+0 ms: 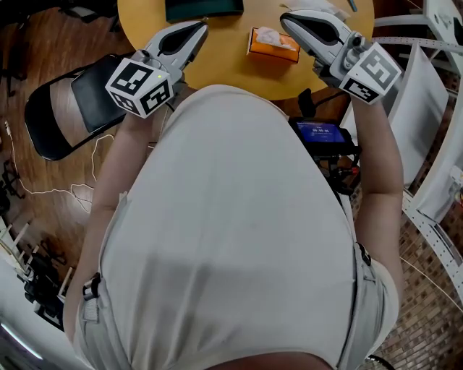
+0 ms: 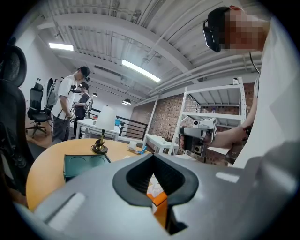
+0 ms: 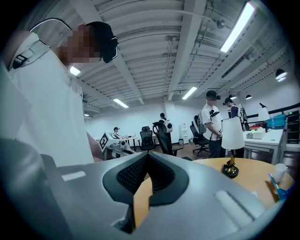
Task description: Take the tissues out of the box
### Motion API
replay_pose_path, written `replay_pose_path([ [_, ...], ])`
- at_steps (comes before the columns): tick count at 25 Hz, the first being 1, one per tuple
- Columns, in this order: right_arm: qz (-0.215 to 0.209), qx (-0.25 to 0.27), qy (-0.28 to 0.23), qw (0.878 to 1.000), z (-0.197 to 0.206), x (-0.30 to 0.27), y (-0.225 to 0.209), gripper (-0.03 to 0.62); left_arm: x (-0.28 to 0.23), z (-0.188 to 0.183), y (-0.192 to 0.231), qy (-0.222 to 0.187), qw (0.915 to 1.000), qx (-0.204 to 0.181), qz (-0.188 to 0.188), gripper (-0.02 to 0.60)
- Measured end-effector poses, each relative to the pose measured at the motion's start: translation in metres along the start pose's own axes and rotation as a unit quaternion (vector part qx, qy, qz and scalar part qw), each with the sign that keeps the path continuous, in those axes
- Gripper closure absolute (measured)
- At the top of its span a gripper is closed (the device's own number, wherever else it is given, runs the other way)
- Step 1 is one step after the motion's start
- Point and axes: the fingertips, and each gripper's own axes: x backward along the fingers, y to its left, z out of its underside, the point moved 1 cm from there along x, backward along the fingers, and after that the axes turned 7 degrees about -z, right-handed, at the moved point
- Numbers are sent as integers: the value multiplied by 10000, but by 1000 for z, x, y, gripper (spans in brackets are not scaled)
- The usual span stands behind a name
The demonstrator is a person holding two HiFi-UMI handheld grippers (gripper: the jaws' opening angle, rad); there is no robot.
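An orange tissue box (image 1: pixel 273 43) with white tissue poking from its top lies on the round wooden table (image 1: pixel 224 65), between my two grippers. My left gripper (image 1: pixel 204 24) hovers over the table's near left part, jaws together, nothing in them. My right gripper (image 1: pixel 284 17) is held just right of the box, jaws shut and empty. In the left gripper view the left gripper (image 2: pixel 152 156) has its tips meeting, and the orange box (image 2: pixel 159 202) shows through the gap below them. In the right gripper view the right gripper (image 3: pixel 147 154) is closed over bare tabletop.
A dark green tray (image 1: pixel 202 9) lies at the table's far side, and a small white-shaded lamp (image 2: pixel 104 129) stands beyond it. A black chair (image 1: pixel 72 101) is at the left. A device with a blue screen (image 1: pixel 322 134) and white shelving (image 1: pixel 434 108) are at the right. People stand in the background (image 2: pixel 65 103).
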Motion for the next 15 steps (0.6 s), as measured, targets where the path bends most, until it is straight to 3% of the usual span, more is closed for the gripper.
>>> replay_pose_path([
  [15,31,64,94,9999,6,3,8,594,-4,3,-10,51,9999,34,93,580],
])
